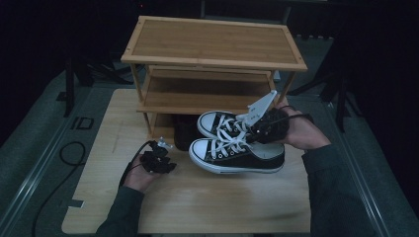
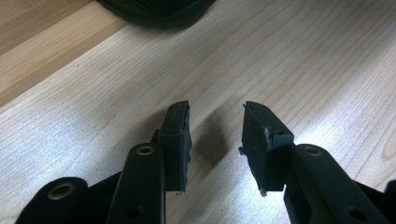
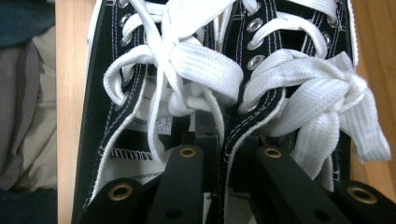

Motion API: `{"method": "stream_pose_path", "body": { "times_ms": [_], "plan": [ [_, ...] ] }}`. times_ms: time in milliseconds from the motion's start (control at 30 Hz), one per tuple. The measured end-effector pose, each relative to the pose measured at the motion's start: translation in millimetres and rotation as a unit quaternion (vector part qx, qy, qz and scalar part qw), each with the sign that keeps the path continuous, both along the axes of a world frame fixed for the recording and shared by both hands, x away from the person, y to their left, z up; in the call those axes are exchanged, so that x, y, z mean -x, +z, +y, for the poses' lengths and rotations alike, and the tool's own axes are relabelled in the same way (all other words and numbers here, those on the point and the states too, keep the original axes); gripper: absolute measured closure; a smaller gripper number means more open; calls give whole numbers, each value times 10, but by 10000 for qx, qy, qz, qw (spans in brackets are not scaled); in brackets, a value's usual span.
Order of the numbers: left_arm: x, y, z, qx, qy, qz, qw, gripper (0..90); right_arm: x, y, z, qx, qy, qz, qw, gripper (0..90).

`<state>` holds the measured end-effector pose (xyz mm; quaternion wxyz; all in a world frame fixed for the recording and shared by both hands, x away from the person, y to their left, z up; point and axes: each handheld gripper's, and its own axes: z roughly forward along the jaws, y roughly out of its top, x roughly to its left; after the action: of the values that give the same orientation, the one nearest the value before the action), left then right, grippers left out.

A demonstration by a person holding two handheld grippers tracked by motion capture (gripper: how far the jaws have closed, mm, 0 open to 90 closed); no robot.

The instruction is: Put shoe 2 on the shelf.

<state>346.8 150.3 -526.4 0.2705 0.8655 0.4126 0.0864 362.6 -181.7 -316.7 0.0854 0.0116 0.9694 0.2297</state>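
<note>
A pair of black canvas sneakers (image 1: 237, 157) with white laces and white toe caps hangs side by side just above the wooden table (image 1: 197, 207), toes pointing left. My right gripper (image 1: 255, 133) comes in from their heel end. One jaw reaches into each shoe, and the gripper is shut on the two inner walls (image 3: 229, 140) pressed together. The laces (image 3: 201, 65) are knotted right in front of the jaws. My left gripper (image 1: 162, 161) rests low over the table to the left of the shoes. It is open, with bare wood between its pads (image 2: 175, 135).
A three-tier bamboo shoe rack (image 1: 212, 44) stands at the back of the table. A dark object (image 1: 183, 131) sits at the foot of the rack beside the sneakers' toes, and its black ribbed edge (image 2: 154, 11) lies just ahead of the left gripper. A black cable (image 1: 69, 153) loops on the floor at left.
</note>
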Motion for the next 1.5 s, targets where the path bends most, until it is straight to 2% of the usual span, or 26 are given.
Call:
{"method": "stream_pose_path", "body": {
  "times_ms": [167, 300, 633, 767, 833, 967, 1300, 1500],
  "plan": [
    [2, 0, -4, 1, -28, 11, 10000, 621, -33, 55, 46, -167, 13, -21, 9999, 856],
    [3, 4, -4, 21, -21, 7, 10000, 621, -81, 112, 64, -259, 18, 48, 9997, 854],
    [0, 1, 0, 14, -17, 8, 10000, 621, -279, 145, 89, -475, -421, 6, 9980, 855],
    [1, -1, -2, 25, -24, 7, 10000, 620, -345, 158, 113, -587, -693, -20, 9959, 855],
    [2, 1, -1, 27, -21, 6, 10000, 620, -374, 149, 142, -617, -892, -118, 9940, 855],
    [4, 3, 1, 21, -25, 9, 10000, 620, -396, 118, 192, -650, -1105, -209, 9915, 855],
    [5, 14, 23, 56, 6, -7, 10000, 620, -471, 49, 311, -683, -1357, -246, 9881, 855],
    [6, 15, 29, 57, 6, -13, 10000, 620, -501, 48, 375, -742, -1550, -280, 9847, 854]
  ]
}}
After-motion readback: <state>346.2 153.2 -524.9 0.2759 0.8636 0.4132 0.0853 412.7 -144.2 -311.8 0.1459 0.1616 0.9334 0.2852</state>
